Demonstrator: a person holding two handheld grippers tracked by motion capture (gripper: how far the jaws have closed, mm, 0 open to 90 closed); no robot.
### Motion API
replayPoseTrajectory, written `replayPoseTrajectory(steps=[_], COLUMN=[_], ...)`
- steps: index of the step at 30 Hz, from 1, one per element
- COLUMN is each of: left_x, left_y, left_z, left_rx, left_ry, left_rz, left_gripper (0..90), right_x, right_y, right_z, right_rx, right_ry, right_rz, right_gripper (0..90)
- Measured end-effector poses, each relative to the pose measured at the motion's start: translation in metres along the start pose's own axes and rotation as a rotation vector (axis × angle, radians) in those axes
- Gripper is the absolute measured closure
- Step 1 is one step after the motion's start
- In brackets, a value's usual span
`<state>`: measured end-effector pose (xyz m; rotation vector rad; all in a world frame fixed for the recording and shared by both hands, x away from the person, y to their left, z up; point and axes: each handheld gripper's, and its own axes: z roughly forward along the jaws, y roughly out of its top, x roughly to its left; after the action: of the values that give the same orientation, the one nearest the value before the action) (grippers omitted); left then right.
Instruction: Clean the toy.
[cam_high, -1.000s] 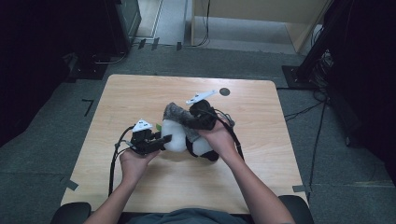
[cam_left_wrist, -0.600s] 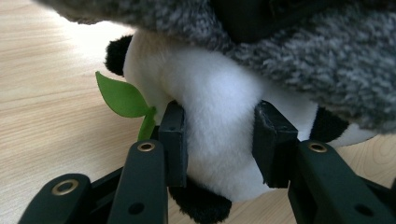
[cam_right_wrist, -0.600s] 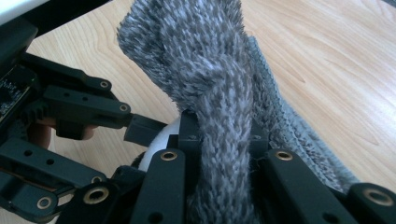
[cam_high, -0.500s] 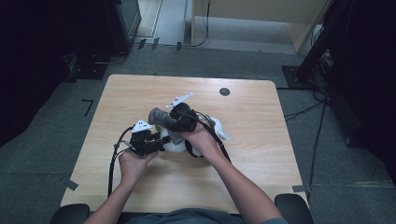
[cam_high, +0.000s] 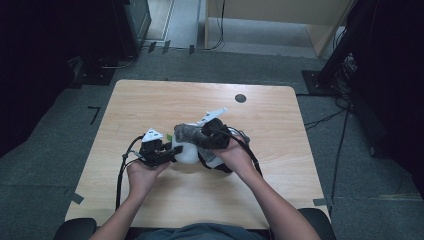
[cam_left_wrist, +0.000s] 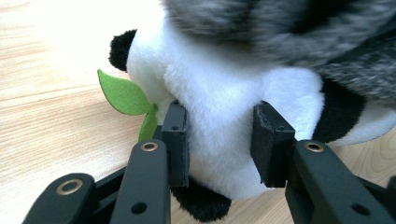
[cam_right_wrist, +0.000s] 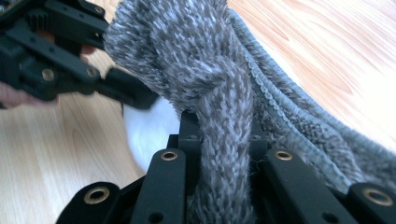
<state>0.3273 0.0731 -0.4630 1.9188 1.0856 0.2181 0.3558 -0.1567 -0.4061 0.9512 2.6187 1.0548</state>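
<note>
Left gripper (cam_left_wrist: 219, 140) was clamped on the panda plush (cam_left_wrist: 224, 107): both pads pressed into the white body, jaws held moderately apart by the plush's bulk. The panda sat directly between and ahead of the jaws, resting on the wooden table (cam_left_wrist: 46, 93). A green felt leaf (cam_left_wrist: 122, 95) stuck out just beyond the left pad; one black ear showed above that, and a black paw lay under the jaws.

Right gripper (cam_right_wrist: 223, 140) was pinched nearly closed on a fold of the grey knit fabric (cam_right_wrist: 205, 70). The knit ran up from between the jaws and spread out ahead and to the right (ribbed edge visible on that side). A patch of white plush showed just left of the jaws, below the knit.

View differences: the left gripper view showed the leaf, ear and paw, with the grey knit draped over the top of the panda. The right gripper view showed the left gripper farther off at upper left, a fingertip behind it. The high view showed both hands close together near the middle of the table, left gripper (cam_high: 159, 152) and right gripper (cam_high: 212, 134) on either side of the plush (cam_high: 186, 152), knit (cam_high: 187, 132) on top of it.

Versus 0.5 s ago: the pair looked much the same, with the right gripper and knit sitting slightly further toward the panda's top.
</note>
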Motion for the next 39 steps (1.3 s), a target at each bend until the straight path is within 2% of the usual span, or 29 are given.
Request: replayPoseTrajectory(steps=[3, 14, 18, 26, 28, 32, 39], left_x=[-0.001, 0.003, 0.004, 0.004, 0.004, 0.005, 0.004], left_y=[0.000, 0.001, 0.002, 0.003, 0.004, 0.005, 0.004], left_z=[0.000, 0.000, 0.000, 0.000, 0.000, 0.000, 0.000], left_rx=[0.001, 0.010, 0.014, 0.020, 0.022, 0.026, 0.025], left_ry=[0.000, -0.025, -0.032, -0.044, -0.044, -0.045, -0.040], left_rz=[0.014, -0.012, -0.023, -0.031, -0.031, -0.034, -0.035], left_gripper=[62.9, 63.2, 63.2, 63.1, 62.9, 62.5, 62.1], right_x=[-0.005, -0.016, -0.023, -0.034, -0.037, -0.036, -0.044], right_y=[-0.012, -0.029, -0.036, -0.051, -0.055, -0.056, -0.061], right_z=[-0.009, -0.039, -0.050, -0.067, -0.068, -0.070, -0.091], right_rx=[-0.028, -0.048, -0.061, -0.077, -0.085, -0.110, -0.154], right_ry=[0.002, -0.032, -0.052, -0.091, -0.087, -0.079, -0.135], right_rz=[0.022, 0.078, 0.113, 0.166, 0.189, 0.181, 0.233], right_gripper=[77.5, 77.5, 77.5, 77.3, 77.2, 77.2, 77.3])
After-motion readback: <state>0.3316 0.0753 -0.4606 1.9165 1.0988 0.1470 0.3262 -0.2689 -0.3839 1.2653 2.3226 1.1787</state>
